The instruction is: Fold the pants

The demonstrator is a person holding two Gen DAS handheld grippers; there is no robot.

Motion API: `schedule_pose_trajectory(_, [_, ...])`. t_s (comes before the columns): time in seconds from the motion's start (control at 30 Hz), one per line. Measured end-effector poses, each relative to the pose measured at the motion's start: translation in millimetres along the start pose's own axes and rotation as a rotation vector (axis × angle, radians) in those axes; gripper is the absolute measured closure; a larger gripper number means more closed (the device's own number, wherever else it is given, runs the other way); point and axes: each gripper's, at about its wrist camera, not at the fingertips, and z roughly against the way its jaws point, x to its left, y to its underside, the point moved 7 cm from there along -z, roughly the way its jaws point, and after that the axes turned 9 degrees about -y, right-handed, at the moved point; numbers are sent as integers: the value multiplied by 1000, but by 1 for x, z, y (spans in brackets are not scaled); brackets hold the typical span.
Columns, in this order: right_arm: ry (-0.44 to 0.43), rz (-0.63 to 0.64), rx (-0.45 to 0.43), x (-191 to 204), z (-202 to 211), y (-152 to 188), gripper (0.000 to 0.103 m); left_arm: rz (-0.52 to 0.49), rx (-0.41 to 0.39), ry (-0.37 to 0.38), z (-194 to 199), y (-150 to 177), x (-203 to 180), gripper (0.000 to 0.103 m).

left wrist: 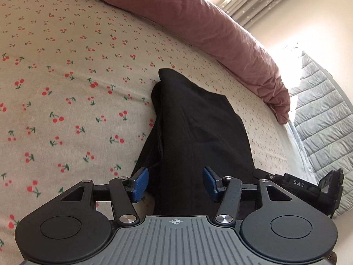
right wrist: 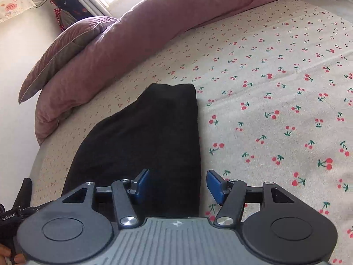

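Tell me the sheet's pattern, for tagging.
Red cherries with green stems on the cream sheet; right wrist view shows it best.

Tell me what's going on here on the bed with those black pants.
A person is folding black pants on a cherry-print sheet with a handheld gripper in each hand. The pants lie in a long narrow stack, apparently already folded over. The left gripper and the right gripper are both open at the near end, with no cloth pinched between the blue pads. A pink duvet is bunched along the far side.
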Motion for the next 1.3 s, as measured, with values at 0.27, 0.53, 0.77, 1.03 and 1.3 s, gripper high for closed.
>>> schedule_pose_trajectory(0.27, [74, 111, 80, 16, 22, 46, 43, -98, 48, -86, -5, 44, 1, 64])
schedule_pose_trajectory(0.53, [183, 280, -61, 10, 52, 81, 30, -344, -124, -357, 24, 71, -13, 37])
schedule_pose_trajectory(0.77, [316, 386, -172, 18, 72, 86, 17, -424, -189, -455, 33, 101, -39, 10])
schedule_pose_trajectory(1.03, [336, 404, -111, 25, 61, 110, 9, -363, -119, -482, 23, 127, -51, 0])
schedule_pose_trajectory(1.3, [356, 408, -60, 38, 49, 131, 3, -332, -158, -563, 26, 133, -52, 0])
